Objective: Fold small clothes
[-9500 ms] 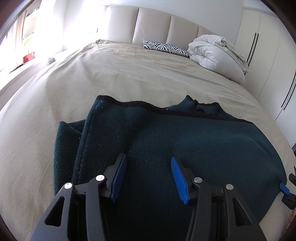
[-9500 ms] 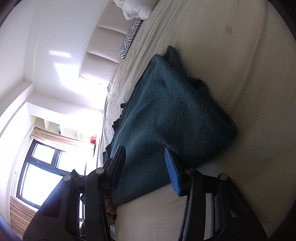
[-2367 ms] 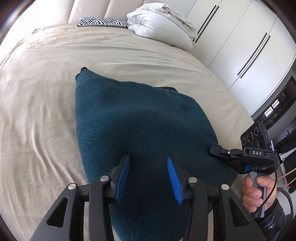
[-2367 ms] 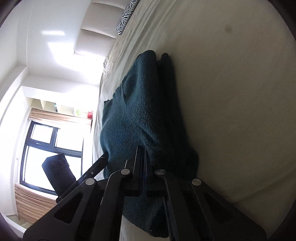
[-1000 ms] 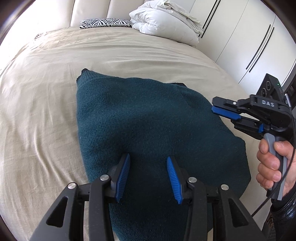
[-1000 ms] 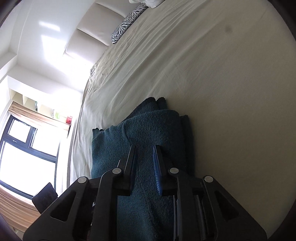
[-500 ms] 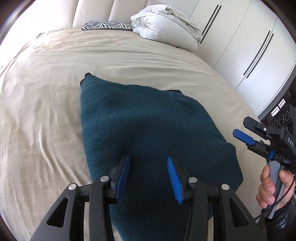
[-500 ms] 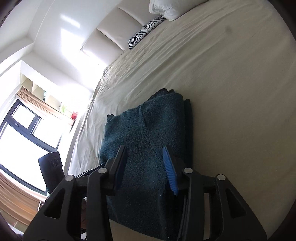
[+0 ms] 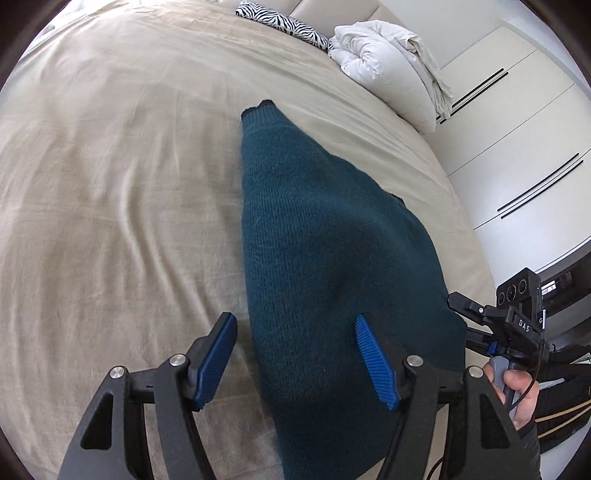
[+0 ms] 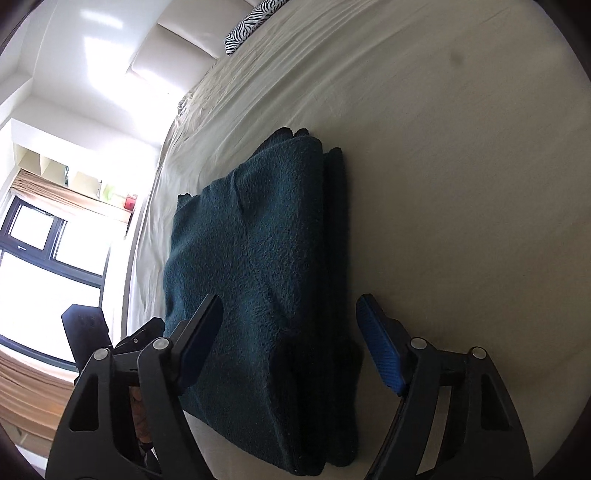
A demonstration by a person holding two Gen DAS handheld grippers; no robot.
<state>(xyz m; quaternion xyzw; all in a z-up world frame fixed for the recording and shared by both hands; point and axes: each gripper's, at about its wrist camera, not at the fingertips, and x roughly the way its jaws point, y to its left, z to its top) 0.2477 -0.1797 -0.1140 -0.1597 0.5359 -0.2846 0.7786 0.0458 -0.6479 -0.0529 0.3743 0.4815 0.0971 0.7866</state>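
So the dark teal knit sweater [image 9: 325, 266] is lying folded into a thick stack on the beige bed sheet [image 9: 110, 184], close to the near edge of the bed. From the left wrist camera it looks like a long tapered shape running away from the camera, with 1 dark-edged corner poking out at the far end. The left gripper [image 9: 295, 354] hovers low over the near end of it with its 2 blue-padded fingers spread wide and nothing between them; the left pad [image 9: 216, 356] sits over bare sheet just beside the sweater's edge and the right pad over the knit itself. The right gripper [image 10: 291, 343] is spread apart too, empty, and its camera is rolled so the bed runs up the frame. It looks along the stacked layers of the sweater [image 10: 258, 258], whose folded edges show on the right side. In the left wrist view the person's right hand [image 9: 517, 398] wraps the grey handle of that gripper off the right edge of the bed, fingers curled around it, dark sleeve at the wrist. Farther back there's a zebra-print pillow [image 9: 284, 22] and a bunched white duvet [image 9: 391, 66] near the headboard, with white wardrobe doors [image 9: 517, 129] on the right.
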